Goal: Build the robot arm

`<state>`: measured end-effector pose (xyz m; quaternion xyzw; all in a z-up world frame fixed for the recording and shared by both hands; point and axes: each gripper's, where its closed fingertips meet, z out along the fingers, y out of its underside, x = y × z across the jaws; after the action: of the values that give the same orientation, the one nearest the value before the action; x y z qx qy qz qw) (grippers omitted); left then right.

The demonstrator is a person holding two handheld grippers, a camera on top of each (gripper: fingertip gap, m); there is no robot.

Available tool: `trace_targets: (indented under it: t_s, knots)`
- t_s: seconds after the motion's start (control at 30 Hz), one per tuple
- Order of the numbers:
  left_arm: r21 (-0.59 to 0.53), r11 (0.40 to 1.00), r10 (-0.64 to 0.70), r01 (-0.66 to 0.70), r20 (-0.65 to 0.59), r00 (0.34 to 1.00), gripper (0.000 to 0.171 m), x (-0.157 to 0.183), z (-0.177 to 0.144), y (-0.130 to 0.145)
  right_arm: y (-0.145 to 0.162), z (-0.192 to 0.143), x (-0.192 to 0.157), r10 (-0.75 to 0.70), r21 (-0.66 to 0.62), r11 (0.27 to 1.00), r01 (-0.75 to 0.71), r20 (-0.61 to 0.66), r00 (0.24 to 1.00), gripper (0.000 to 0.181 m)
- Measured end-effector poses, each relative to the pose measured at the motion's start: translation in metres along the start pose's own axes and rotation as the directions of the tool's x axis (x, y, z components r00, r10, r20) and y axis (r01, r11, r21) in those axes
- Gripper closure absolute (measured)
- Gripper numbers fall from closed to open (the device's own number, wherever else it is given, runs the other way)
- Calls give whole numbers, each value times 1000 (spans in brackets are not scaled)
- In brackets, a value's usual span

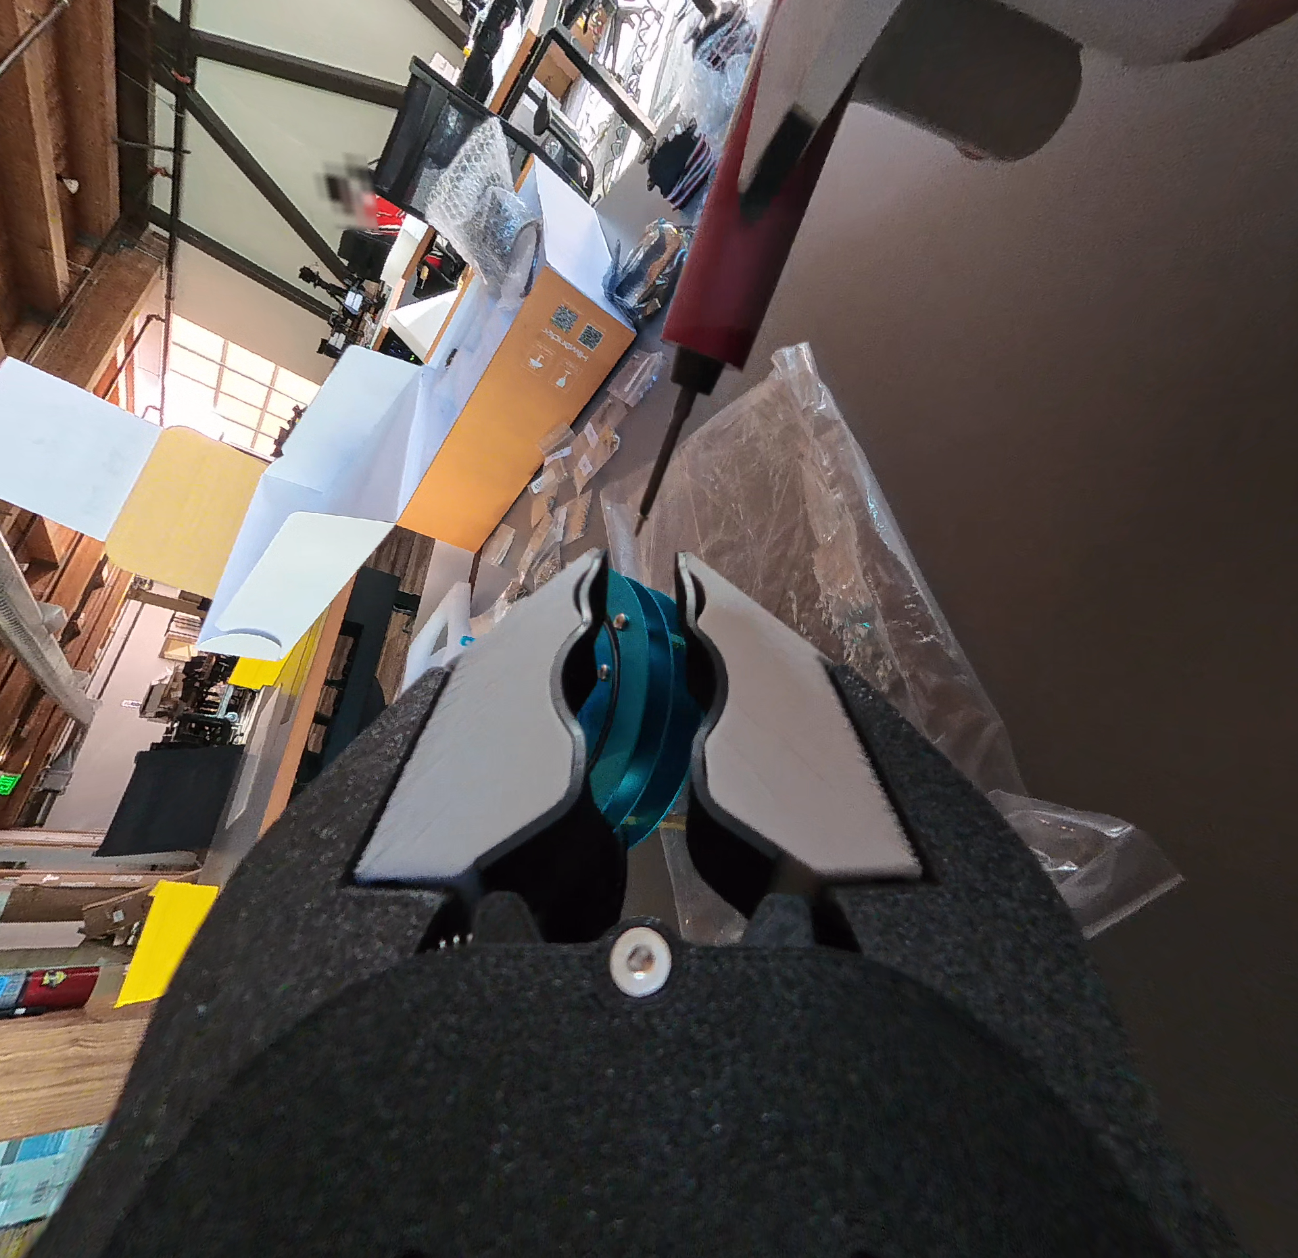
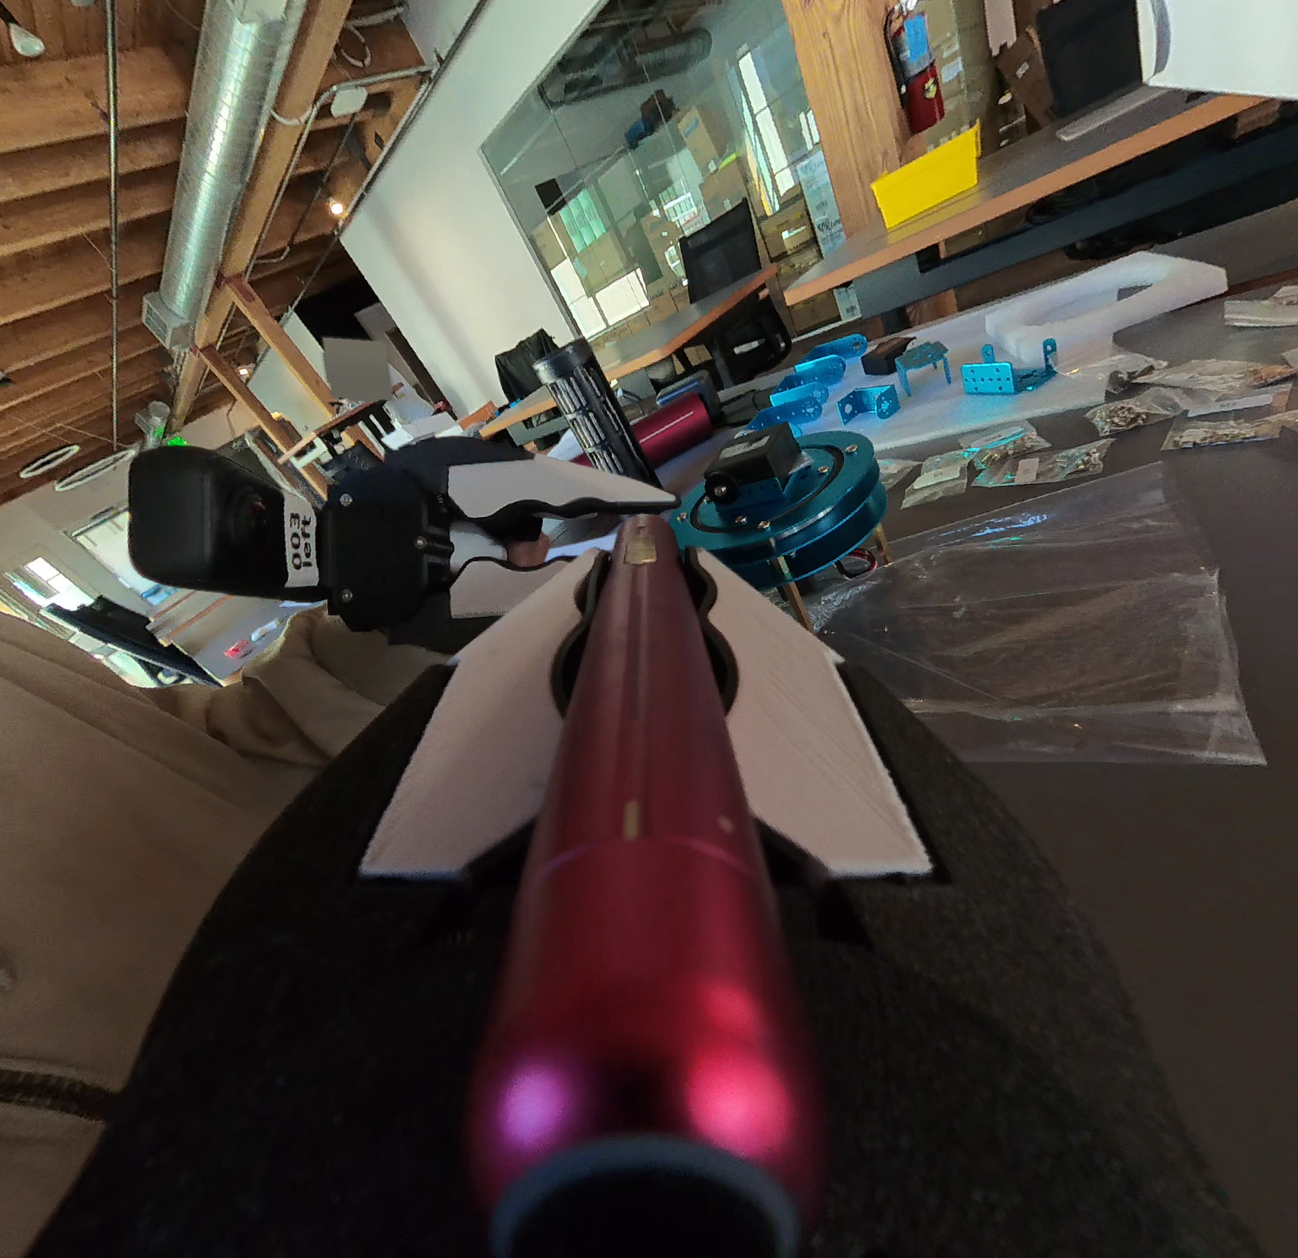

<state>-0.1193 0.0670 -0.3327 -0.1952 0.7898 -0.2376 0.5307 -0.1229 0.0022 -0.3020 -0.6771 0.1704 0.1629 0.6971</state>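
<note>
My left gripper (image 1: 640,560) is turned on its side and closed around the rim of a teal round disc base (image 1: 632,718), one finger above it and one below. The base (image 2: 794,515) stands on brass standoffs on the dark table (image 2: 1124,943) and carries a black servo block (image 2: 758,462). My right gripper (image 2: 643,557) is shut on a dark red screwdriver (image 2: 632,733). In the left wrist view the screwdriver (image 1: 716,241) slants down from the upper right, and its bit tip (image 1: 640,522) hangs just beyond the left fingertips. The left gripper's upper finger (image 2: 562,483) reaches the base's near edge.
A clear plastic bag (image 2: 1053,627) lies right of the base. Blue metal brackets (image 2: 864,399), small bags of screws (image 2: 1018,452), white foam (image 2: 1096,297), a black ribbed cylinder (image 2: 597,409) and a red tube (image 2: 674,413) lie behind. An orange-and-white box (image 1: 534,381) stands farther along. A beige sleeve (image 2: 105,768) is at left. The left gripper's tips are roughly 8 centimeters from the right gripper's.
</note>
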Motion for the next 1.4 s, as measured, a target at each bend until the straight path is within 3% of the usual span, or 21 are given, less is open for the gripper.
trace_targets:
  t_s: [0.13, 0.23, 0.37, 0.53, 0.77, 0.87, 1.1, 1.4]
  knots:
    - [-43, 998, -35, 36, 45, 998, 149, -19, -6, 11, -5, 1, 0, -50, 77, 996, 53, -35, 998, 161]
    - [-70, 976, -200, 204, 68, 978, 146, -40, -12, 25, -13, 14, 7, -40, 206, 977, 62, -108, 993, 161]
    - [-68, 873, -477, 483, 90, 875, 146, -70, -20, 48, -7, 39, 28, 113, 330, 944, -32, -229, 967, 161]
    - [-96, 704, -709, 704, -33, 704, 136, -76, -20, 60, 20, 56, 39, 425, 443, 845, -298, -219, 878, 161]
    - [-101, 624, -782, 775, -90, 617, 121, -72, 8, 69, 15, 62, 36, 351, 485, 857, -174, -302, 886, 162]
    - [-85, 625, -780, 776, -105, 617, 121, -70, 16, 72, 13, 56, 42, 295, 455, 885, -96, -391, 872, 162]
    - [-70, 620, -781, 781, -142, 608, 126, -62, 25, 73, 33, 66, 40, 482, 489, 821, -293, -322, 815, 161]
    - [-39, 623, -779, 781, -123, 615, 125, -62, 25, 74, 32, 64, 43, 509, 511, 799, -317, -294, 809, 161]
